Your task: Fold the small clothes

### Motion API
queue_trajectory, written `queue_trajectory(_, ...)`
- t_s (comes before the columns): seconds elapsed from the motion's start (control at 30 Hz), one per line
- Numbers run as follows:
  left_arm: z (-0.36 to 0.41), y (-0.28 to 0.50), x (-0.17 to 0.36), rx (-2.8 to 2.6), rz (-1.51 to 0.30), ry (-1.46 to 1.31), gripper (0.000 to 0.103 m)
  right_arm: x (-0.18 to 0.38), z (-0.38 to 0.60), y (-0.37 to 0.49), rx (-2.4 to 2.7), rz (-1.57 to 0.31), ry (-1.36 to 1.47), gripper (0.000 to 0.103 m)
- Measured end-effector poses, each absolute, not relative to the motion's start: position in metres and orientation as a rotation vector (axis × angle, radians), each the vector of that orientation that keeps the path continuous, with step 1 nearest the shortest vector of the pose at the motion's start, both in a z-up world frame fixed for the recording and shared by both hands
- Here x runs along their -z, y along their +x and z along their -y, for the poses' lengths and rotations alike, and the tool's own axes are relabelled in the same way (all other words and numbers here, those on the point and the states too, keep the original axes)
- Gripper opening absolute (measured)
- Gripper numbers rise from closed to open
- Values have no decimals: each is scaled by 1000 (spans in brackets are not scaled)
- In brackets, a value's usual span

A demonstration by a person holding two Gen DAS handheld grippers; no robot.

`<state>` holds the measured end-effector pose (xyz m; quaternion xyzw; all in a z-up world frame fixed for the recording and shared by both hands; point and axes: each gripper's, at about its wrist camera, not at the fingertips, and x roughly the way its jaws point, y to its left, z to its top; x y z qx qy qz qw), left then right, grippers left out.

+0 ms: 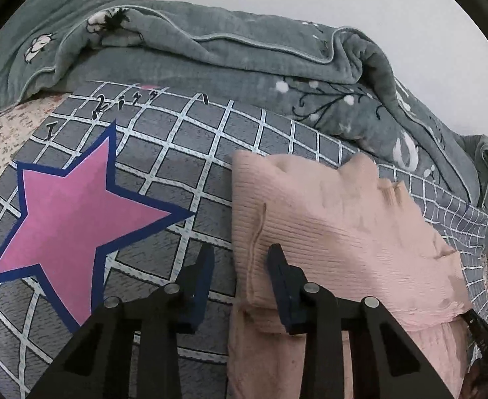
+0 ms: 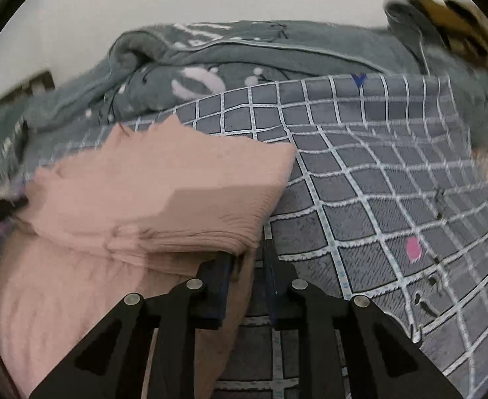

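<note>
Pink ribbed garment (image 1: 337, 206) lies folded over itself on the bed's grey grid sheet (image 1: 184, 153), right of the pink star print (image 1: 77, 212) and in front of the bunched grey-green blanket (image 1: 210, 53). L tongs (image 1: 240, 256) straddle the garment's left edge w/ a gap between the fingers; pads not visibly pressing, so I read it as released. R tongs (image 2: 248, 259) sit nearly clenched at the folded layer's right corner w/ cloth edge between the fingers — looks like it's grasping the fabric, but that view is motion-blurred, not 100% sure.
</note>
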<state>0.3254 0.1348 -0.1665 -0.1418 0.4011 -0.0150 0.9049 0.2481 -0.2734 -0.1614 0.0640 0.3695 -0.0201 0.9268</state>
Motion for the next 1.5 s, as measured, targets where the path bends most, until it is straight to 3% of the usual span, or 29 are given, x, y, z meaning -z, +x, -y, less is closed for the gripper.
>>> queue_trajectory(0.2, -132, 323, 167, 29, -829, -278, 33, 160, 272, 243, 36, -750, 131, 30)
queue_trajectory(0.33, -136, 322, 167, 16, -833, -285, 50, 146, 287, 236, -59, -710, 222, 48)
queue_trajectory(0.43, -139, 320, 165, 24, -825, -302, 54, 130, 295, 237, -62, -658, 257, 57)
queue_trajectory(0.57, -137, 319, 167, 18, -829, -279, 61, 135, 283, 248, -44, -675, 203, 57)
queue_trajectory(0.7, -132, 318, 171, 8, -828, -246, 69, 174, 273, 270, 49, -835, 144, 57)
queue_trajectory(0.8, -130, 316, 171, 8, -824, -229, 71, 168, 275, 264, 54, -785, 159, 57)
queue_trajectory(1.5, -125, 290, 166, -14, -782, -213, 70, 153, 265, 236, -82, -664, 152, 57)
